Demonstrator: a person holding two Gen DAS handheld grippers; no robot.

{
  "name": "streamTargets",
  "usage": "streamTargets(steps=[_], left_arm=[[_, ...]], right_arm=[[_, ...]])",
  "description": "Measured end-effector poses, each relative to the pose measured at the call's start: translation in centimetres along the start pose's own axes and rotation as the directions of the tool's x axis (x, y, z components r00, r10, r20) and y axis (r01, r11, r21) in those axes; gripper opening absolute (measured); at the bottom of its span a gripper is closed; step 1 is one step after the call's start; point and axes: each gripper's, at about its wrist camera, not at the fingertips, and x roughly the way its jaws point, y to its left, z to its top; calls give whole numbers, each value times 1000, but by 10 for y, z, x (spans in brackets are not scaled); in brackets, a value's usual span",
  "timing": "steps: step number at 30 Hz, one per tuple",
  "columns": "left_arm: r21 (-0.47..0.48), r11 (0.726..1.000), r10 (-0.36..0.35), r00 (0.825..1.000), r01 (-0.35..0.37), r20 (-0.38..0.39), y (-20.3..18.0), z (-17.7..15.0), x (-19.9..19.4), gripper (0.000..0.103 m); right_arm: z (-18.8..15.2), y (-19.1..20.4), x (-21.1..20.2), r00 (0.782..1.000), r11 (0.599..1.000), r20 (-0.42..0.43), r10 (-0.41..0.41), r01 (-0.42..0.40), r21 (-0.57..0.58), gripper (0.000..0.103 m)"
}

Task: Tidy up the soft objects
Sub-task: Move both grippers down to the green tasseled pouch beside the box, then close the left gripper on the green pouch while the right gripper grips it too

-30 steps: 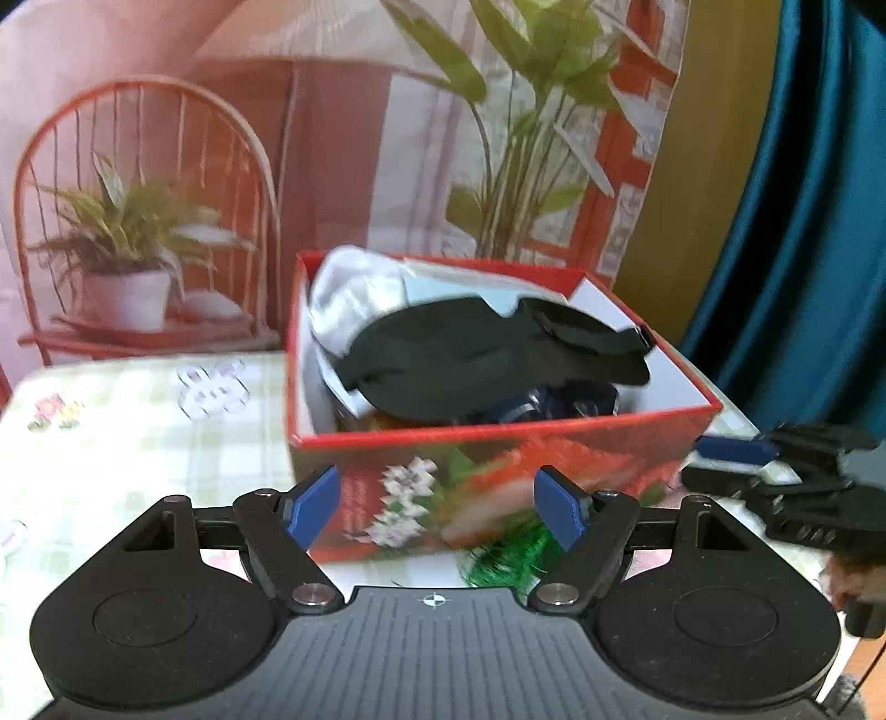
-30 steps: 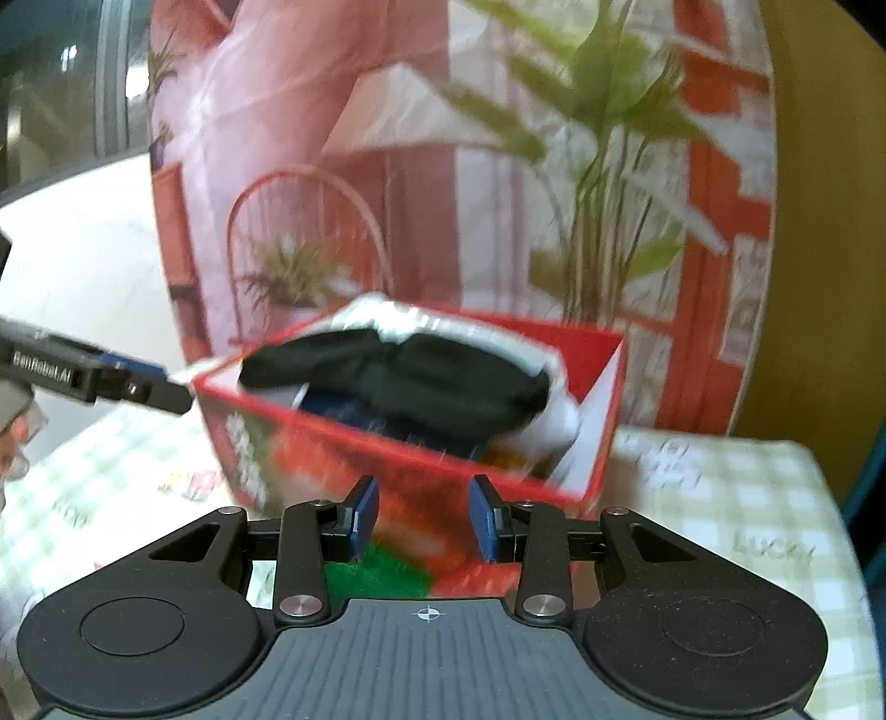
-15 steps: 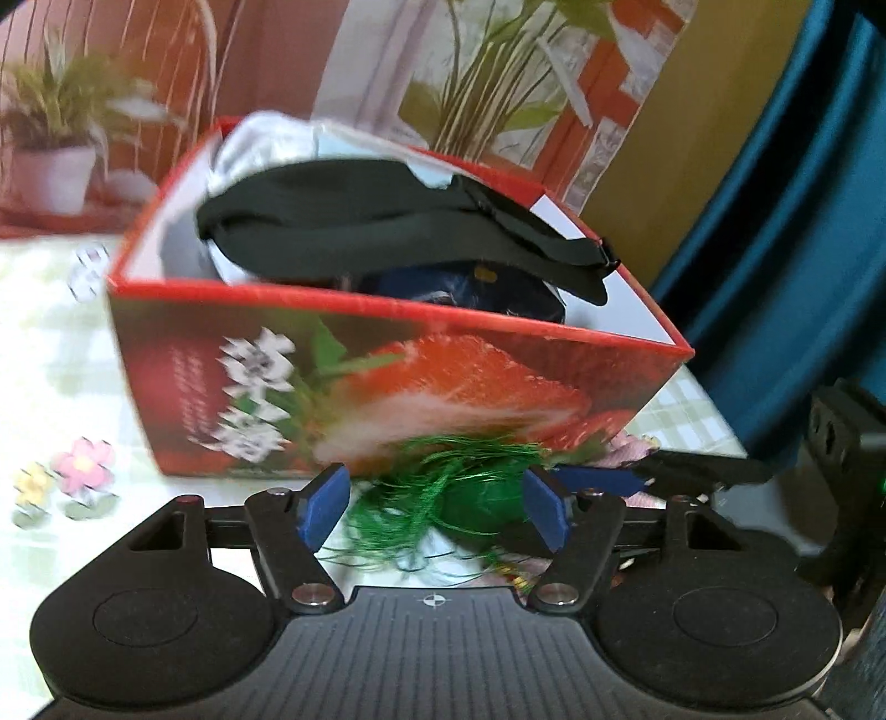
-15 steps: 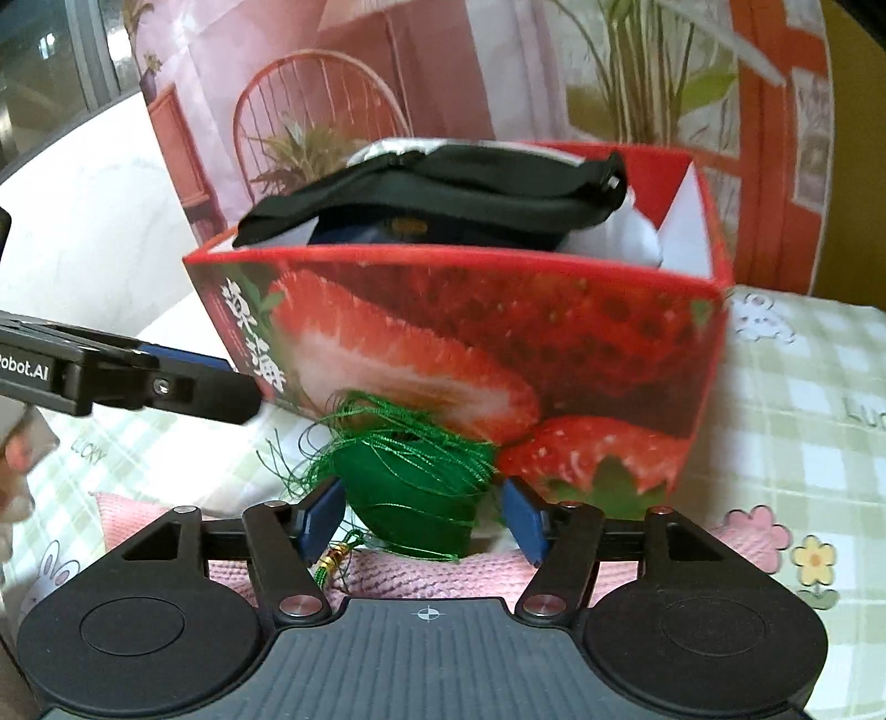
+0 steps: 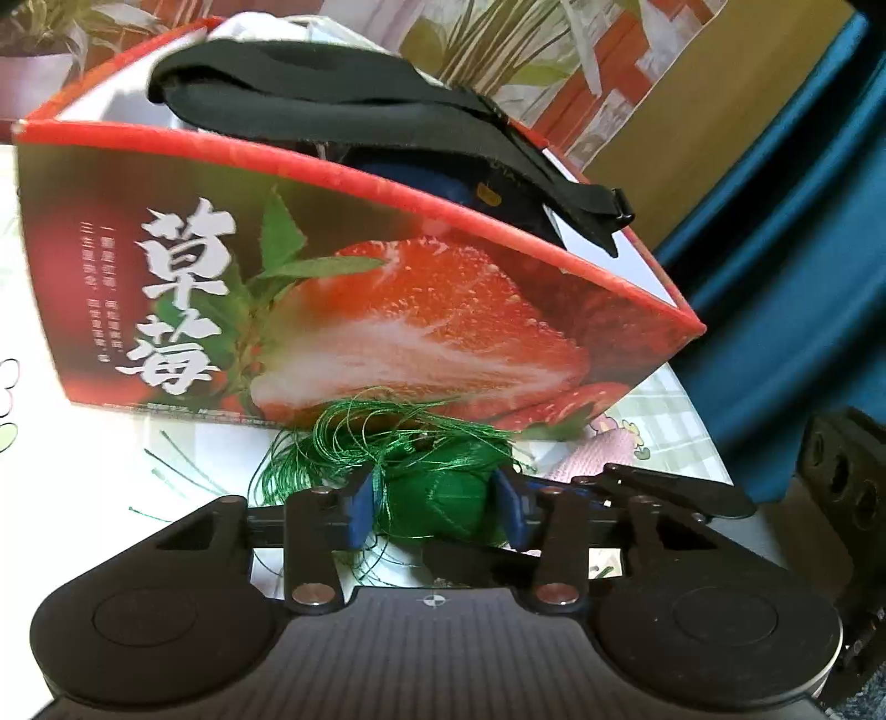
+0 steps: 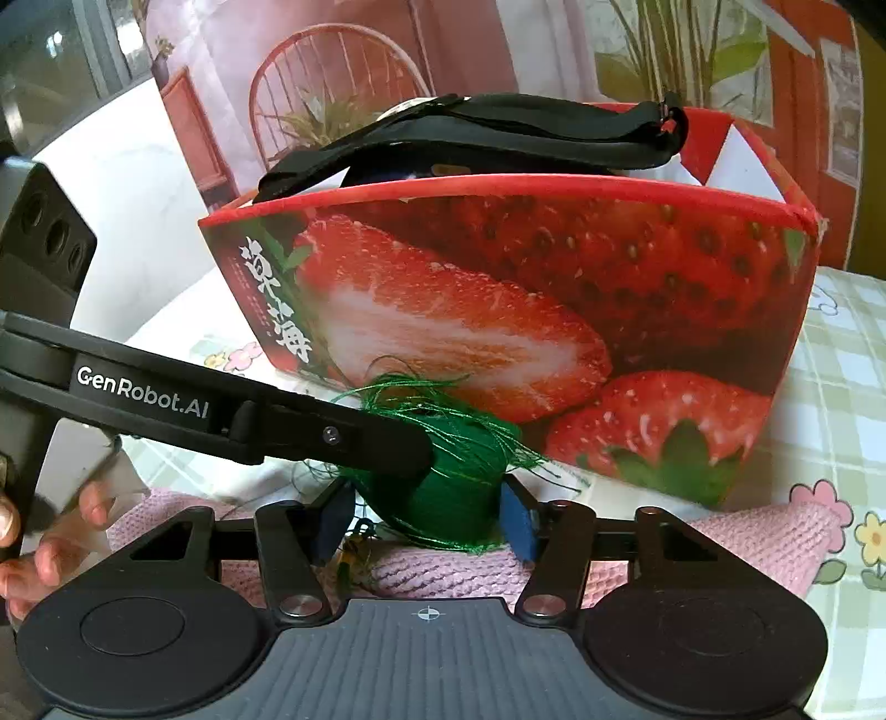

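A: What is in the strawberry box (image 5: 387, 310)?

B: It fills the upper half of both views, a red carton printed with a cut strawberry and white Chinese characters. A black padded strap with a buckle (image 5: 387, 111) lies across the top and hangs over the rim at right centre of the left wrist view. Under it there is something dark blue (image 5: 443, 183), and something white (image 5: 266, 25) shows at the far side, top centre. I cannot name either more closely.

A: And the green thing?

B: A green tassel of shiny thread (image 5: 437, 493) sits on the table just in front of the box wall, lower centre in both views, loose strands fanning up against the carton. In the right wrist view it rests on the edge of a pink knitted cloth (image 6: 747, 531) spread along the bottom of the frame.

A: The tongs?

B: Both are around the tassel. The left gripper (image 5: 437, 504) has just been closing, and its blue pads sit against the tassel's sides. The right gripper (image 6: 426, 515) has also narrowed a little; its right pad touches the thread, its left pad stands just clear, so it is not pinching. The left gripper's black finger crosses in from the left of that view onto the tassel's top.

A: Table?

B: A checked tablecloth with flower prints (image 6: 847, 354).
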Motion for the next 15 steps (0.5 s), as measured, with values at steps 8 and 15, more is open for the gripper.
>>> streamTargets(steps=[8, 15], left_arm=[[-17, 1000, -15, 991, 18, 136, 2, -3, -57, 47], [5, 1000, -16, 958, 16, 286, -1, 14, -107, 47]], right_arm=[[9, 34, -20, 996, 997, 82, 38, -33, -63, 50], [42, 63, -46, 980, 984, 182, 85, -54, -168, 49]])
